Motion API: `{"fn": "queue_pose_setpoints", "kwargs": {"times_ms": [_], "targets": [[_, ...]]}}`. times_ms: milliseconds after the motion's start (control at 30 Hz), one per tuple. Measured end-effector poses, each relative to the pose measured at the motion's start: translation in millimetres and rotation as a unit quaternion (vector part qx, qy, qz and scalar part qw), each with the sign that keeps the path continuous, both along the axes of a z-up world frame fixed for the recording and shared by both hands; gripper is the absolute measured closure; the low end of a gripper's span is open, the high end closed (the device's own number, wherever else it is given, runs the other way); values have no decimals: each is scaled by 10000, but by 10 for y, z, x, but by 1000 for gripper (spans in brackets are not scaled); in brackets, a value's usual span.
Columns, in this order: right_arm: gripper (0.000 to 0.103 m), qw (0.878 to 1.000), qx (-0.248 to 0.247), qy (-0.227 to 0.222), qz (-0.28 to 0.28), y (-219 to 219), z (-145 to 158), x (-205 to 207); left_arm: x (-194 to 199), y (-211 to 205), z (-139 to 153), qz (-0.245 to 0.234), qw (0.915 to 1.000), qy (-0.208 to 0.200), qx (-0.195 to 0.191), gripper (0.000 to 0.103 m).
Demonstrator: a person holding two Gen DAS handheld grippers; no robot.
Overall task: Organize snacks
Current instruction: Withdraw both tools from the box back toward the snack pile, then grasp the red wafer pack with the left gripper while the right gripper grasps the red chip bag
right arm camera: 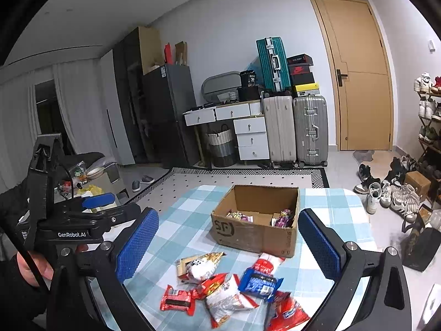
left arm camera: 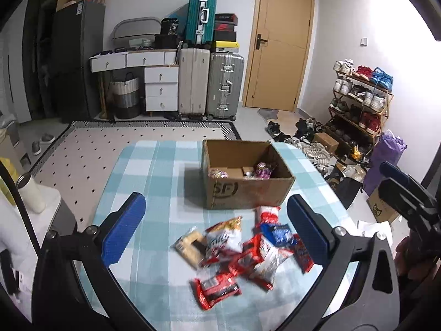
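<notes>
A heap of snack packets (left arm camera: 242, 251) lies on the blue checked tablecloth (left arm camera: 154, 171): red ones, a blue one (left arm camera: 277, 233) and a beige one (left arm camera: 190, 245). Behind it stands an open cardboard box (left arm camera: 245, 190) holding a few purple and pink packets (left arm camera: 263, 169). My left gripper (left arm camera: 217, 229) is open and empty above the heap. My right gripper (right arm camera: 228, 245) is open and empty above the same heap (right arm camera: 228, 289), with the box (right arm camera: 259, 231) behind. The left gripper also shows at the left of the right wrist view (right arm camera: 82, 215).
A white bottle (left arm camera: 30, 193) stands on a side surface at left. Suitcases (left arm camera: 209, 82), drawers (left arm camera: 161, 88) and a door (left arm camera: 281, 41) line the far wall. Shoes and a shoe rack (left arm camera: 358, 102) fill the right side of the floor.
</notes>
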State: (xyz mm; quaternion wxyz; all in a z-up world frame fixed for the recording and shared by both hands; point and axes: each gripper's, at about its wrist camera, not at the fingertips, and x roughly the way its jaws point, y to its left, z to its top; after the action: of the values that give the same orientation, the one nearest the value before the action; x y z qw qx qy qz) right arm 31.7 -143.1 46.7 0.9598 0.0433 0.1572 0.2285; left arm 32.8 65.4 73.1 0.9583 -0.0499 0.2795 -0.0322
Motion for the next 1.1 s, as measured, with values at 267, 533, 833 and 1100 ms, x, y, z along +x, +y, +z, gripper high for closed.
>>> {"fn": "queue_pose_setpoints", "kwargs": {"times_ms": [267,533,833,1100], "targets": [[0,10000,47,59,-42,19,-332,-190,-138,63,-301,88,9998,172,35,1],[0,9990,69,434,-77,27,-723,-97,-92,6,-779,71,9979,630,-95,1],[0,9974,9,719,5,112,-1169,-14,125,-50,-1443,20,9917,1273,-153,1],[0,9951,-35,988,-76,110,-1477,100,324,-92,-1904,-60,9851,1717,-53,1]]}}
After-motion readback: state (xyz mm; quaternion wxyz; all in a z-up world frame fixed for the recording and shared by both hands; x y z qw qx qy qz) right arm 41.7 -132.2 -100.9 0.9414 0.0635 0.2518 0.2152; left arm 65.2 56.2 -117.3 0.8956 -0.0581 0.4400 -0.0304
